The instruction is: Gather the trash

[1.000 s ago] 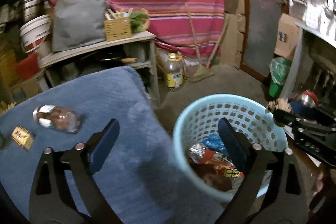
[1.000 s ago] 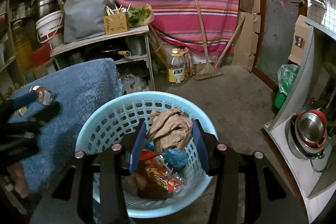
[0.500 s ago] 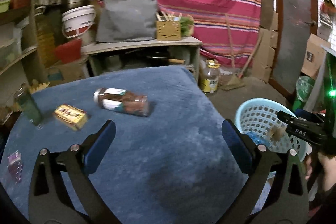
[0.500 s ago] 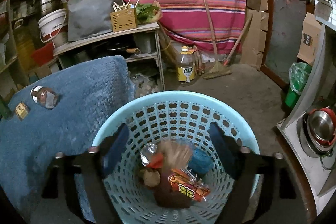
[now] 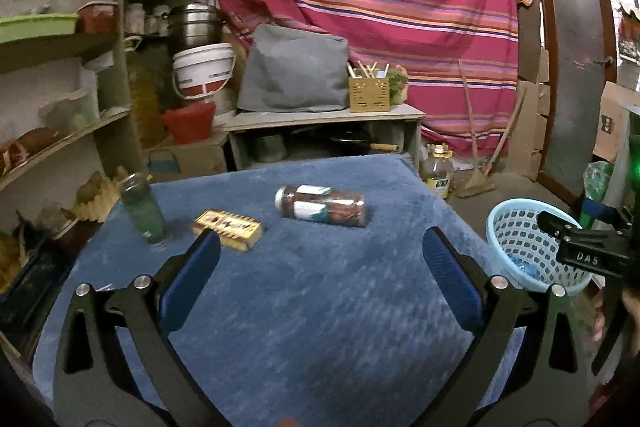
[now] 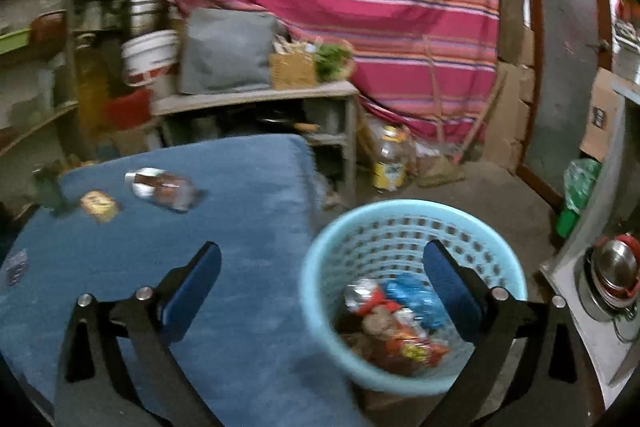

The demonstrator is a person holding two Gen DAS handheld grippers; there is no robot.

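Note:
A clear plastic bottle with a brown label [image 5: 322, 207] lies on its side on the blue cloth table [image 5: 320, 307]. A yellow box [image 5: 227, 229] and an upright green glass [image 5: 144, 213] stand to its left. My left gripper [image 5: 320, 275] is open and empty above the cloth, short of the bottle. My right gripper [image 6: 320, 279] is open and empty over the edge between the table [image 6: 120, 287] and the light blue basket [image 6: 320, 307]. The basket holds wrappers [image 6: 400, 331]. The bottle [image 6: 164, 189] and the box [image 6: 98, 205] also show in the right wrist view. The basket also shows in the left wrist view [image 5: 520, 239].
A small purple packet [image 6: 16, 267] lies at the table's left edge. A shelf unit [image 5: 328, 131] with a grey cushion and a wooden box stands behind the table. An oil jug [image 6: 390, 163] and a broom stand on the floor. Steel pots [image 6: 612, 275] sit at the right.
My right gripper opened and dropped the brown crumpled paper into the basket, then swung left toward the table. My left gripper turned from the basket to face the table.

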